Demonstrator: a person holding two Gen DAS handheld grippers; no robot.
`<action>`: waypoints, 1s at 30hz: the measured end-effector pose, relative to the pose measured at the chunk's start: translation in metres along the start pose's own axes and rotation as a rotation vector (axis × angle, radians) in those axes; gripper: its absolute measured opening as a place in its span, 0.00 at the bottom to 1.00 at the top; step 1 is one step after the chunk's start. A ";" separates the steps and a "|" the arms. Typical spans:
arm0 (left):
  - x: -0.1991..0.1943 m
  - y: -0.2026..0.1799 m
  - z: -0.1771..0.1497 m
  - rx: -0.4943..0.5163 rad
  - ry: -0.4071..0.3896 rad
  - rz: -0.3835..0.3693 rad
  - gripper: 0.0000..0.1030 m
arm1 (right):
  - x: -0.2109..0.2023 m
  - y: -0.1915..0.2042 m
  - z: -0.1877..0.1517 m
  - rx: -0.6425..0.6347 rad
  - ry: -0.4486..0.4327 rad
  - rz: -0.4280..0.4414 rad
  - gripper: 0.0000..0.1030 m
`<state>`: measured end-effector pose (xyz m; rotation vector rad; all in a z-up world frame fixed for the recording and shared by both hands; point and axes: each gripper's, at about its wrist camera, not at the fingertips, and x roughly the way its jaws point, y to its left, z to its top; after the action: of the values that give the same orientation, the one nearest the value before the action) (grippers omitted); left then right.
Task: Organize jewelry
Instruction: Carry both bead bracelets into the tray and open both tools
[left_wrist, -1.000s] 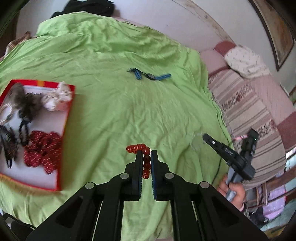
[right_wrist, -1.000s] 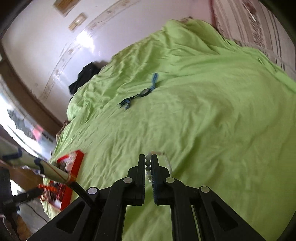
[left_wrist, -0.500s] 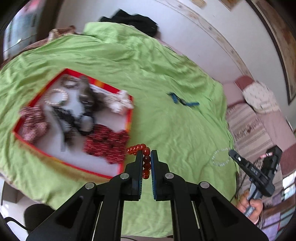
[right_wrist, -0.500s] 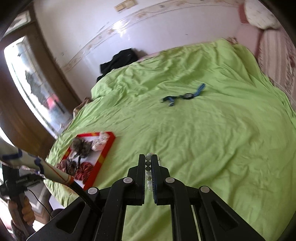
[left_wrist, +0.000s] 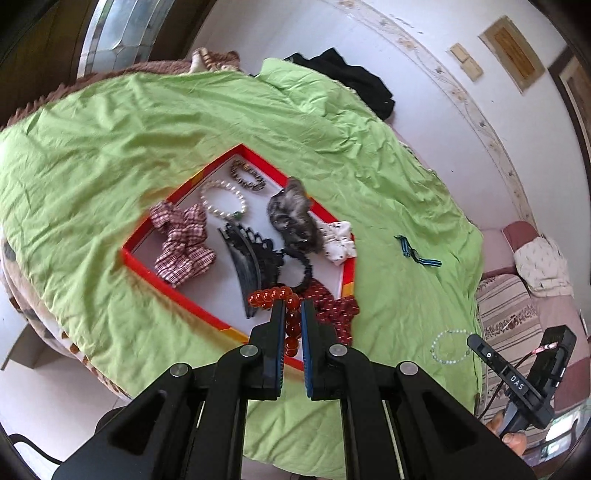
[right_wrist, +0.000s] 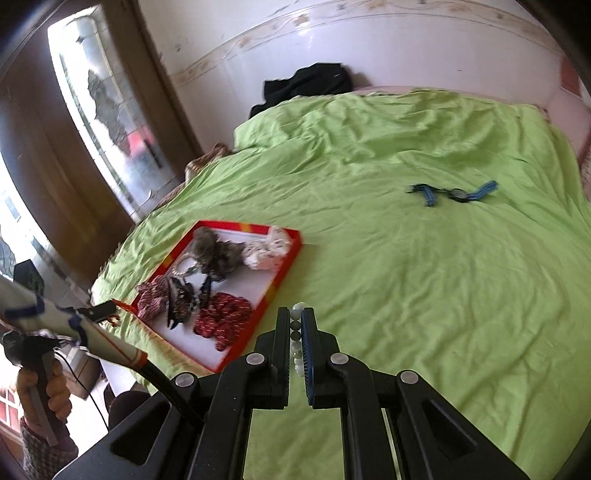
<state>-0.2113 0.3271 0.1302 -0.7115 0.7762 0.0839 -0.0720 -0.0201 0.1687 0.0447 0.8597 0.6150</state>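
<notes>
Swinging over from open bedspread, the left gripper (left_wrist: 293, 325) now hangs above the near corner of the red-rimmed tray (left_wrist: 347, 280), its jaws nearly closed on a red bead bracelet (left_wrist: 275, 297) that loops out to the left of the fingertips. Meanwhile the right gripper (right_wrist: 296, 332) has turned toward the same tray (right_wrist: 286, 267) but sits short of it, over the green bedspread (right_wrist: 424, 295), its jaws pinching a pale bead bracelet (right_wrist: 297, 307). Black claw clips (left_wrist: 251, 266), scrunchies and a pearl bracelet (left_wrist: 223, 199) already crowd the tray. A clean drop probably means carrying the red beads further in over bare white floor, lowering them close, then opening the jaws, so the loop cannot snag on the rim
</notes>
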 end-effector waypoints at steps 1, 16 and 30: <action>0.003 0.005 0.001 -0.012 0.004 -0.006 0.07 | 0.008 0.008 0.004 -0.010 0.011 0.006 0.07; 0.065 0.045 0.026 -0.051 0.057 0.016 0.07 | 0.129 0.096 0.052 -0.116 0.157 0.041 0.07; 0.086 0.049 0.026 0.027 0.034 0.158 0.07 | 0.215 0.086 0.046 -0.079 0.250 -0.054 0.10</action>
<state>-0.1493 0.3654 0.0585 -0.6265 0.8636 0.2042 0.0247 0.1728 0.0733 -0.1288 1.0737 0.6105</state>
